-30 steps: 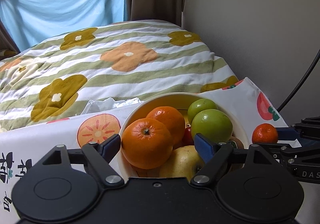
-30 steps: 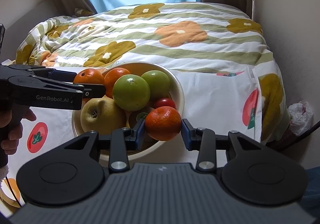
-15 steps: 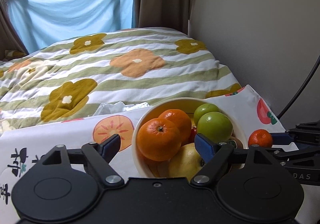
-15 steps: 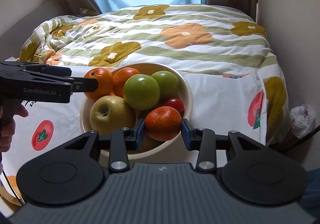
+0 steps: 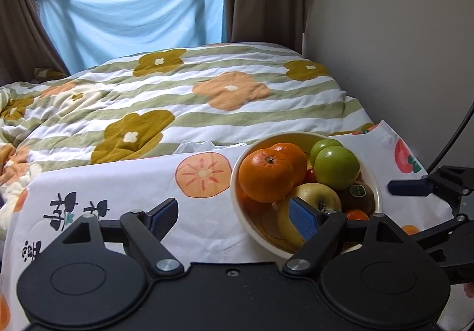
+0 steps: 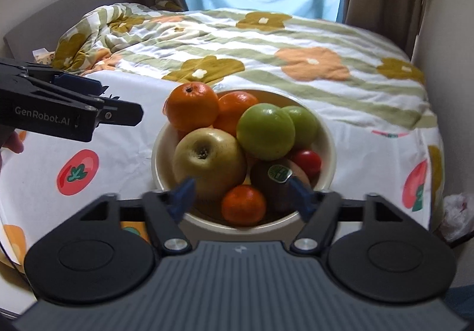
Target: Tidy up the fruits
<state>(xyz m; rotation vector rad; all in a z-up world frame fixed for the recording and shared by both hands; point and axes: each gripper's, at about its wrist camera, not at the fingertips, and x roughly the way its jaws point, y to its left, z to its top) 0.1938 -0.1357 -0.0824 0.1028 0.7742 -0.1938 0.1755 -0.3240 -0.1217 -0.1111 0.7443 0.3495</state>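
A cream bowl [image 6: 327, 135] holds two oranges [image 6: 192, 106], two green apples [image 6: 265, 131], a yellow apple [image 6: 209, 162], a kiwi with a sticker [image 6: 274, 183], a red tomato [image 6: 306, 162] and a small mandarin [image 6: 243, 205] at its near rim. My right gripper [image 6: 241, 196] is open, its jaws wide apart either side of the mandarin, not touching it. My left gripper [image 5: 237, 217] is open and empty, to the left of the bowl [image 5: 237, 183] over the cloth; it also shows in the right wrist view [image 6: 97, 103].
The bowl sits on a white fruit-print tablecloth [image 6: 97, 153]. A striped flowered quilt [image 5: 177, 94] covers the bed behind. A wall [image 5: 400, 49] is close on the right. A plastic bag [image 6: 456, 215] lies low right.
My right gripper opened and let the mandarin drop into the near side of the bowl. My left gripper drew back and to the left, away from the fruit.
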